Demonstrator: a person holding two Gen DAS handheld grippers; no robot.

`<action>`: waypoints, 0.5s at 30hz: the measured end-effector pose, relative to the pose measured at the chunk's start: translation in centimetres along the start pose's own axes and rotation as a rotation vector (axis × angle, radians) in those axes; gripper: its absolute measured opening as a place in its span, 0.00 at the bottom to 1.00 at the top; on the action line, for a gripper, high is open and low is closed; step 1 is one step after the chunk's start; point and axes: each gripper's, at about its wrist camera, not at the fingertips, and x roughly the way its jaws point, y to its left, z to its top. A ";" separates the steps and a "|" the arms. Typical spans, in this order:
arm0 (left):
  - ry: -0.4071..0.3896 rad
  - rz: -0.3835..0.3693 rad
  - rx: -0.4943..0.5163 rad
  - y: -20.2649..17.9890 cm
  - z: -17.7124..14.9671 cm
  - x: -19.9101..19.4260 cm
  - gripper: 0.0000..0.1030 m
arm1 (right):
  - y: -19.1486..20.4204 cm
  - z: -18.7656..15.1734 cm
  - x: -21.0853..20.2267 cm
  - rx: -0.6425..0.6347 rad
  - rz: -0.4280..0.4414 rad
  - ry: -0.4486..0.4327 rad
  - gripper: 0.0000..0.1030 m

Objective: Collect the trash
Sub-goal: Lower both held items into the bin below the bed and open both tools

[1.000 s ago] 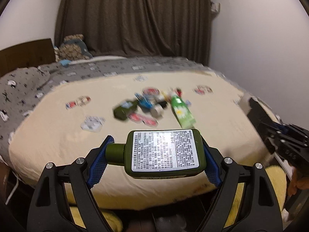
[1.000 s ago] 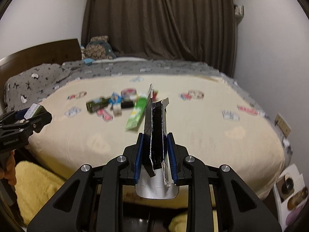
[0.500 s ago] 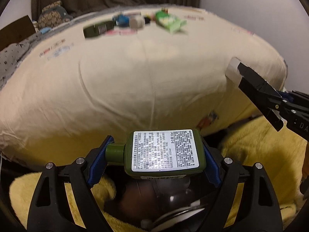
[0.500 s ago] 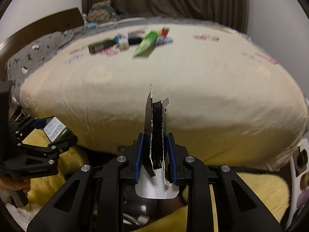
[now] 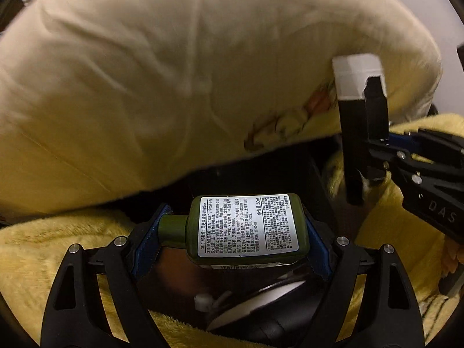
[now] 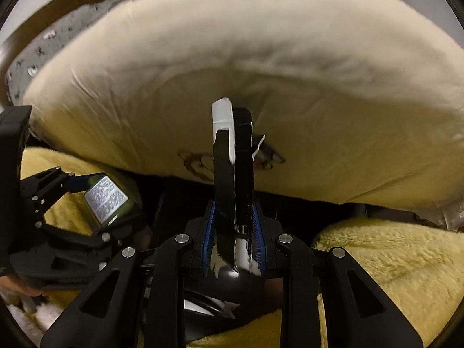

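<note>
My left gripper [image 5: 232, 232] is shut on a small green bottle [image 5: 246, 226] with a white printed label, held sideways above a dark bin [image 5: 261, 313] that holds white and black scraps. My right gripper [image 6: 233, 232] is shut on a flattened black and white carton [image 6: 232, 174], held upright above the same dark bin [image 6: 208, 304]. The right gripper and its carton [image 5: 359, 110] show at the right of the left wrist view. The left gripper and bottle [image 6: 105, 200] show at the left of the right wrist view.
The cream bed cover [image 5: 174, 72] bulges over the bed edge just ahead. A yellow fluffy rug [image 6: 377, 261] lies around the bin on the floor. A grey patterned blanket [image 6: 34, 58] shows at the far left.
Both grippers have tilted down and lowered from the bed top to the floor by the bed edge. The bin now lies under both. Both keep their hold.
</note>
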 end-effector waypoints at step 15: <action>0.103 -0.033 -0.030 1.3 -0.4 3.9 0.84 | -1.4 -0.3 2.4 0.043 0.037 0.070 0.46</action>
